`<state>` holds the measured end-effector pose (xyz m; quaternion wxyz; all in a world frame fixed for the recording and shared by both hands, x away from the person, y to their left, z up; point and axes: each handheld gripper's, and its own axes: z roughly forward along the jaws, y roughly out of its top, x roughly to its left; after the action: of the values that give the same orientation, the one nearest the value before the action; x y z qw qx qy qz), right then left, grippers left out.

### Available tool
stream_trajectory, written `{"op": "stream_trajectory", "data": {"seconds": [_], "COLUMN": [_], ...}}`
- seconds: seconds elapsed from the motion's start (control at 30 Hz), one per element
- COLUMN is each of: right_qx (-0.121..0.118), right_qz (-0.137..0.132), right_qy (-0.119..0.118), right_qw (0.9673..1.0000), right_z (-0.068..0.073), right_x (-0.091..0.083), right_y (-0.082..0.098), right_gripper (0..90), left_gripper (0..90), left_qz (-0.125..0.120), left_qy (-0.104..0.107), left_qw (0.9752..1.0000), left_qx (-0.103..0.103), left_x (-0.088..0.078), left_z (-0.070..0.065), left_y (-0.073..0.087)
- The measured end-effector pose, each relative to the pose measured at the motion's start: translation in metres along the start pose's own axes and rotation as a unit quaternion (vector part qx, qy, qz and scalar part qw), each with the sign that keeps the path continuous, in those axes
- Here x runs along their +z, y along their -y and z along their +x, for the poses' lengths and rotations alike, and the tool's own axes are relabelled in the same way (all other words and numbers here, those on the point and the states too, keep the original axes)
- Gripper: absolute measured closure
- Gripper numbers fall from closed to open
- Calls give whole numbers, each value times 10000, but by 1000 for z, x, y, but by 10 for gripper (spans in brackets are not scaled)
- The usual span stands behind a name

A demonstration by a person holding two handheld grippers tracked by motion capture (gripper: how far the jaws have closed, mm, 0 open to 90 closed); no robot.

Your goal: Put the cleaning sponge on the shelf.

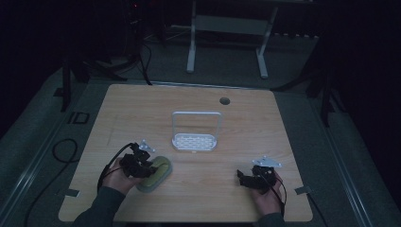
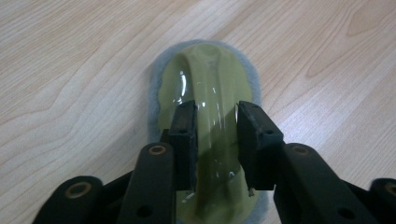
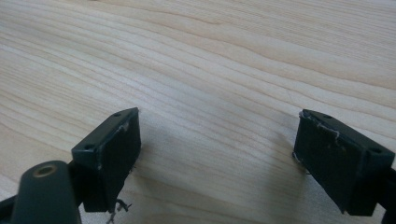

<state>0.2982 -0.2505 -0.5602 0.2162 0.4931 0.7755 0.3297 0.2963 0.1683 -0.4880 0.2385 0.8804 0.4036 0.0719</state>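
I'm holding my left gripper point(image 1: 142, 165) low at the table point(image 1: 236, 142) front-left, jaws closing on the raised green handle of the scrub pad point(image 1: 158, 172), which is lying flat w/ long axis running approx 1–7 o'clock in the high view. My right gripper point(image 1: 250, 179) is hovering front-right, jaws spreading wide w/ nothing between. Left gripper view is showing the pad's grey felt rim point(image 2: 254, 79); a white rack point(image 1: 196, 137) is standing mid-table, twd 1 o'clock from the pad.

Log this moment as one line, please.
left gripper: shut on scrubber handle | right gripper: open, empty | rack: mid-table
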Motion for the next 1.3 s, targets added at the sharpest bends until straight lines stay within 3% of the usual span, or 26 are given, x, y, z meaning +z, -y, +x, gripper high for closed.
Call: {"op": "stream_trajectory", "data": {"seconds": [0.4,0.77,1.3], "right_qx": [3,2,9], "right_qz": [2,1,2], "right_qy": [-1,-1,0], "right_qw": [10000,10000,10000], "right_z": [0,0,0], "right_x": [0,0,0], "right_y": [0,0,0], "right_gripper": [143,143,143], "left_gripper": [702,698,667], "left_qz": [159,486,856], "left_qy": [-7,-36,206], "left_qw": [9997,9978,9948], "left_qx": [194,445,517], "left_x": [4,7,11], "left_z": [0,0,5], "left_y": [-13,-25,-41]}}
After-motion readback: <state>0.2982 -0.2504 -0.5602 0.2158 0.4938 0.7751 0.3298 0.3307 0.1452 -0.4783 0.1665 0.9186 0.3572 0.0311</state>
